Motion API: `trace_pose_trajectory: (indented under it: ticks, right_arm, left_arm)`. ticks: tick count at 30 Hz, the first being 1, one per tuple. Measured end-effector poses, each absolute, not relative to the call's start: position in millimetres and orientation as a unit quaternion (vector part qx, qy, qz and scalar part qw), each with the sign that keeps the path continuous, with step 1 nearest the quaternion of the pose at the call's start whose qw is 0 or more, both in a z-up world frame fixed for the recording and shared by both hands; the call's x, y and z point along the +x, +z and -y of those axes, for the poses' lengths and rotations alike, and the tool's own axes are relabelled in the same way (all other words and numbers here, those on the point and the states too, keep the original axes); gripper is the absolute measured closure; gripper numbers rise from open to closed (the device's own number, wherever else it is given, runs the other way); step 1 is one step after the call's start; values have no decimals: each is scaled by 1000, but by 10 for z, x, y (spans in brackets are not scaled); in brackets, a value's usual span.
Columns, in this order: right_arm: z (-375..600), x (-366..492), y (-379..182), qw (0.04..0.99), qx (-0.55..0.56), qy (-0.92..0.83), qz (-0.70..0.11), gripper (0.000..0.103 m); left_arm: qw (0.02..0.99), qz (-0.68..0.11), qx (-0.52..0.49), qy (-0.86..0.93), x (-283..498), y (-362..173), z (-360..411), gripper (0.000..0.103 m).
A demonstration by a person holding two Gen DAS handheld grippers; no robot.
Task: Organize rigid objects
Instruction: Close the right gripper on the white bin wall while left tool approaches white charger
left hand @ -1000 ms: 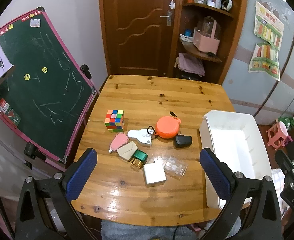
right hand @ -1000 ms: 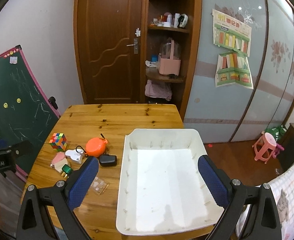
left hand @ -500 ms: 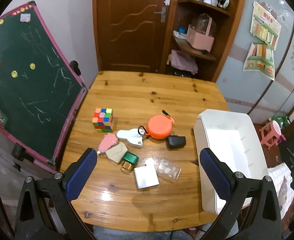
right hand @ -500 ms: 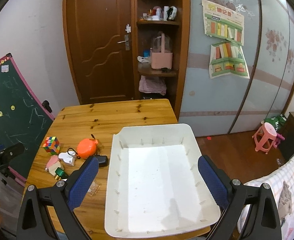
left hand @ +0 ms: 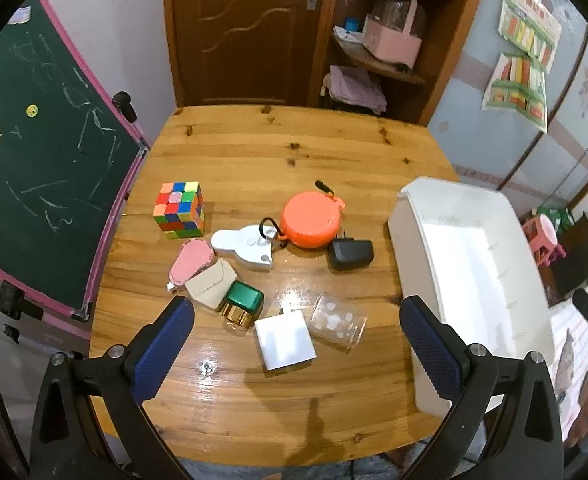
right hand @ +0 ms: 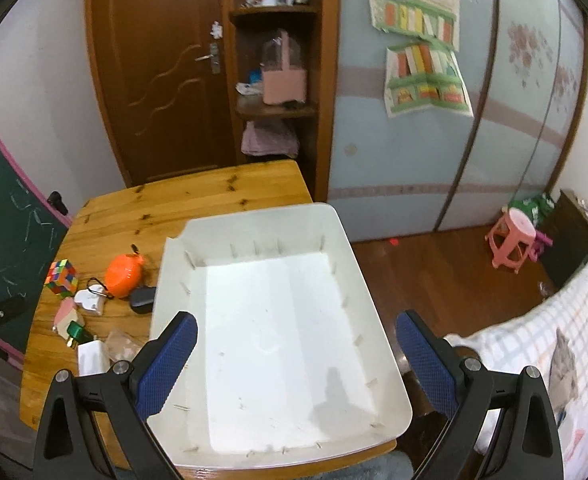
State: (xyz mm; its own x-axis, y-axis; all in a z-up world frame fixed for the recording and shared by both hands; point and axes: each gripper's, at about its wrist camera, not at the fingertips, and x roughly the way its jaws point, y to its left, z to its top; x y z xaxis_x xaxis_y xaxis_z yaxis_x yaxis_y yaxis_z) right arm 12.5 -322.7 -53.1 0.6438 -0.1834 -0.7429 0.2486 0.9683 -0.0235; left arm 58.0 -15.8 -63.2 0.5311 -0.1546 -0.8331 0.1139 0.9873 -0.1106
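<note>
- On the wooden table [left hand: 278, 152], a cluster of small rigid things lies left of a white bin [left hand: 473, 264], which sits at the table's right edge.
- At the cluster's far left stands a colourful puzzle cube [left hand: 180, 210]; an orange round case [left hand: 309, 220] lies farther right, with a black plug adapter [left hand: 349, 254] touching its near side.
- Between cube and case rests a white flat gadget [left hand: 246, 246], and nearer the camera a pink-topped beige piece [left hand: 200, 274] lies just beside a green-capped gold bottle [left hand: 242, 304].
- Nearest the camera are a white square box [left hand: 285, 340] and a clear plastic case [left hand: 335, 322], touching each other.
- Above the near table edge, the left claw [left hand: 294, 344] hangs with its blue-padded fingers wide apart, holding nothing.
- Over the bin, the right claw [right hand: 294, 360] is likewise spread wide and empty; the bin's inside [right hand: 278, 320] shows only bare white floor.
</note>
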Motion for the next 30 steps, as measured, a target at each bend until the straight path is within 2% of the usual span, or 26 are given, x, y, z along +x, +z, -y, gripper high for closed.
trace_pose_trajectory:
  ticks: [4, 11, 13, 15, 22, 23, 27, 28, 30]
  right_arm:
    - [3382, 136, -749, 893, 64, -130, -425, 3]
    - [3808, 166, -1241, 859, 110, -160, -474, 3]
    - [3901, 159, -1360, 849, 115, -171, -486, 6]
    - [3980, 160, -1448, 841, 119, -177, -497, 17]
    - [4150, 202, -1576, 836, 108, -193, -503, 20]
    - [4170, 230, -1611, 835, 107, -194, -505, 23]
    - [4283, 393, -1827, 820, 119, -179, -531, 53]
    - [4318, 442, -1887, 815, 129, -171, -539, 57]
    - [4332, 522, -1962, 810, 136, -160, -548, 77]
  left_arm:
    - [863, -497, -6, -90, 608, -824, 225, 1]
    - [828, -550, -47, -99, 771, -1203, 205, 0]
    - [821, -560, -55, -97, 794, -1294, 199, 1]
    - [815, -568, -59, -94, 818, -1396, 188, 1]
    - [802, -588, -64, -87, 916, -1589, 190, 1]
    - [800, -591, -66, -82, 935, -1612, 182, 1]
    - [799, -594, -60, -71, 995, -1672, 182, 1]
    - [799, -595, -56, -70, 1006, -1684, 192, 1]
    - [799, -595, -53, -68, 1012, -1704, 188, 3]
